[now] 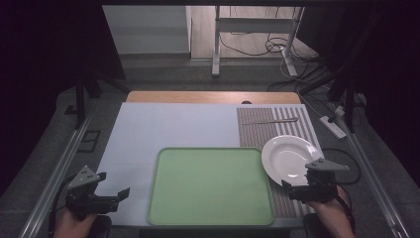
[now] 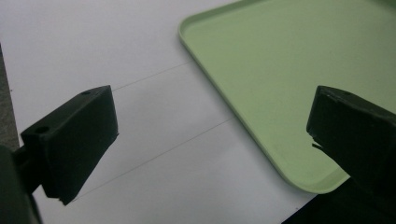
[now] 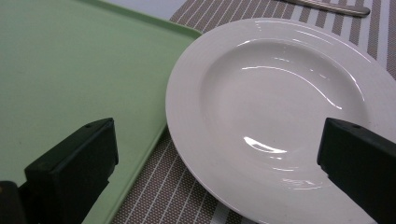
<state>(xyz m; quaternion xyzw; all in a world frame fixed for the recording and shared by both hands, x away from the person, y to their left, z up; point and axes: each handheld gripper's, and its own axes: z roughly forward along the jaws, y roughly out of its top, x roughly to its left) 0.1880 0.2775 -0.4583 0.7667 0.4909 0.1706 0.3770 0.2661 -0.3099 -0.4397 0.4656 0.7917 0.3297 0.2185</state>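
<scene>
A pale green tray [image 1: 210, 186] lies bare at the table's near middle. To its right, a white plate [image 1: 289, 158] rests on a striped placemat [image 1: 275, 126]. My left gripper [image 1: 113, 184] hovers open over the white sheet [image 1: 168, 126], just left of the tray. In the left gripper view its jaws stand wide apart with nothing between them [image 2: 215, 116], and the tray's corner [image 2: 289, 60] lies ahead at the right. My right gripper [image 1: 297, 177] is open at the plate's near edge. Its jaws straddle the plate [image 3: 280, 93] and the tray's edge [image 3: 70, 70] without touching either.
A table knife [image 1: 270, 120] lies across the far end of the placemat; the right gripper view shows that knife [image 3: 336, 7] at its top edge. A wooden strip [image 1: 213, 96] borders the table's far side. Beyond it the floor holds desk legs and cables [image 1: 277, 47].
</scene>
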